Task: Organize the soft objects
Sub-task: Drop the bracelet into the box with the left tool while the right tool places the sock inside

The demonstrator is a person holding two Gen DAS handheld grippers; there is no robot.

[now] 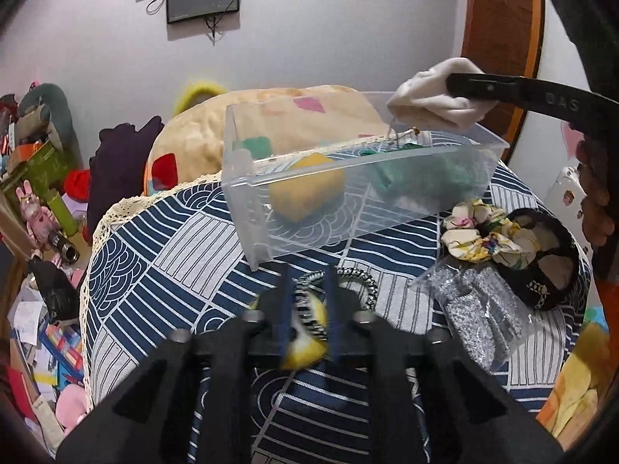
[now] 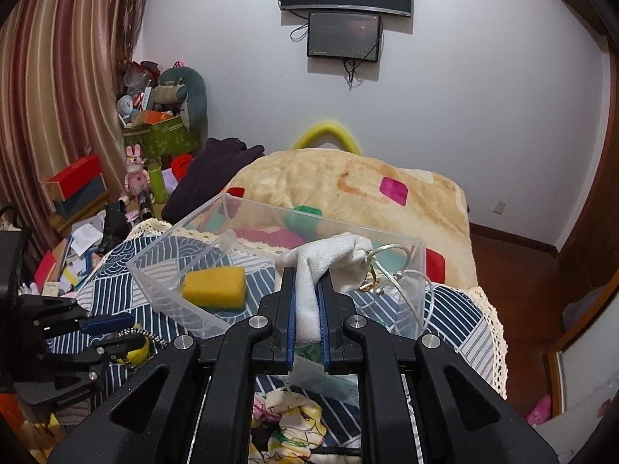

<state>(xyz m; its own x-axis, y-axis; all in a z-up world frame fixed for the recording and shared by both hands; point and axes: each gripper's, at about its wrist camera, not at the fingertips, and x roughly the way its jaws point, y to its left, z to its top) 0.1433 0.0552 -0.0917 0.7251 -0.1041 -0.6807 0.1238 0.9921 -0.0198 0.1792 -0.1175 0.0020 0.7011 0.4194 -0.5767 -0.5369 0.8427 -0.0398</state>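
Note:
A clear plastic bin (image 1: 247, 193) (image 2: 154, 270) stands on the blue patterned tablecloth and holds a yellow sponge (image 1: 307, 189) (image 2: 214, 286) and a green cloth (image 1: 425, 174). My right gripper (image 2: 308, 282) (image 1: 456, 89) is shut on a white towel bundle (image 2: 329, 255) (image 1: 437, 92) with a silver cord, held above the bin's right end. My left gripper (image 1: 307, 290) (image 2: 116, 332) is closed on a yellow object with a black-and-white striped band (image 1: 309, 321), low over the cloth just in front of the bin.
A floral scrunchie (image 1: 483, 236) (image 2: 286, 421), a black headband (image 1: 549, 263) and a silver glitter packet (image 1: 472, 309) lie at the right. A folded beige blanket (image 2: 348, 189) sits behind the bin. Clutter and boxes fill the floor at left (image 2: 77, 239).

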